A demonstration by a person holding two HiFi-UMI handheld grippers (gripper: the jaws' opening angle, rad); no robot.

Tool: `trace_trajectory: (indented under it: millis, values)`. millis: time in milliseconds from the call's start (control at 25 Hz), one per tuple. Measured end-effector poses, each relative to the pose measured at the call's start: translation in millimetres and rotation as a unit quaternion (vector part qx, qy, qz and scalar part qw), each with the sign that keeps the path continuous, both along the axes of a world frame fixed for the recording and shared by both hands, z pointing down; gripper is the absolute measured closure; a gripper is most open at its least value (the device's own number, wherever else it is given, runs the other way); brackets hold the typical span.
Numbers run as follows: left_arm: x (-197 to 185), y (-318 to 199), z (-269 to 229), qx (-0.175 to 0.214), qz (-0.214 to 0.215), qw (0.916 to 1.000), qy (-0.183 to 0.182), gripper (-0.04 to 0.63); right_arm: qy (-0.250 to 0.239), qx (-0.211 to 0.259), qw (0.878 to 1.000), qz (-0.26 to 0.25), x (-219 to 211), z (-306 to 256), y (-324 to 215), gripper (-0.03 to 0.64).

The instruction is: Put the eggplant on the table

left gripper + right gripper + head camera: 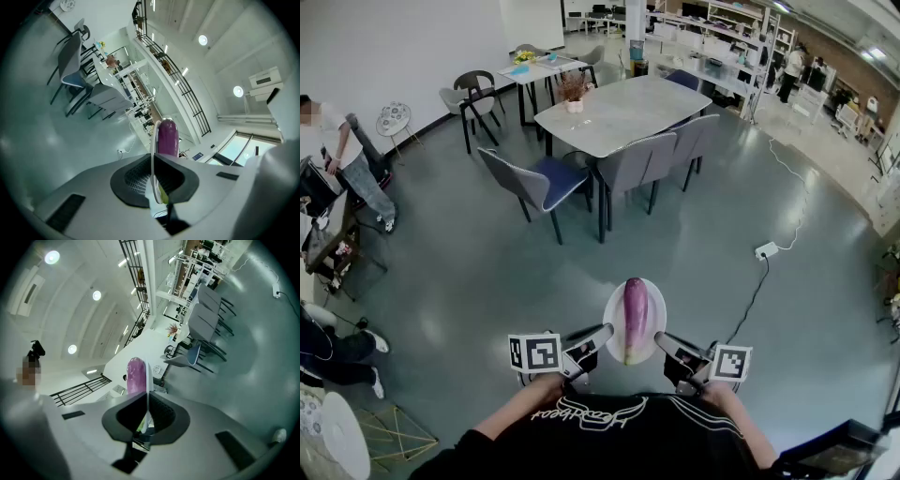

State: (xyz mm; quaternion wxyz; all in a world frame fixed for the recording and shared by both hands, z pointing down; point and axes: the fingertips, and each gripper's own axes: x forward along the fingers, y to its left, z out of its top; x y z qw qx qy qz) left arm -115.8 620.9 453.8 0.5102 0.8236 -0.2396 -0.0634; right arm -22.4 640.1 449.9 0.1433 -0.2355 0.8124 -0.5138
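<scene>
A purple eggplant [634, 315] with a green stem end lies on a white plate [613, 309] carried in front of me above the floor. My left gripper [607, 331] is shut on the plate's left rim and my right gripper [660, 338] is shut on its right rim. In the left gripper view the plate [152, 150] runs edge-on between the pads, with the eggplant [167, 137] beyond them. The right gripper view shows the same from the other side: the plate rim [148, 380] is pinched and the eggplant [136, 375] lies to its left. The grey table [619, 112] stands farther ahead.
Grey and blue chairs [534, 183] ring the table, and a small potted plant [574, 92] stands on it. A power strip with its cable [766, 250] lies on the floor to the right. A person [347, 159] stands at the left by low furniture.
</scene>
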Motion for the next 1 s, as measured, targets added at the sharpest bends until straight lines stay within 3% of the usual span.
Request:
trace_trajectory:
  millis: [400,1000]
  values:
    - [7.6,8.4,-7.3,0.01,0.014,0.9998,0.01,0.571,0.016,0.013,1.0,0.012,8.5,-7.4,9.8,0.598]
    - [6.8,10.1,-11.4,0.009,0.018,0.9996,0.021,0.571,0.001,0.014,1.0,0.014,7.2,-15.1,12.3,0.598]
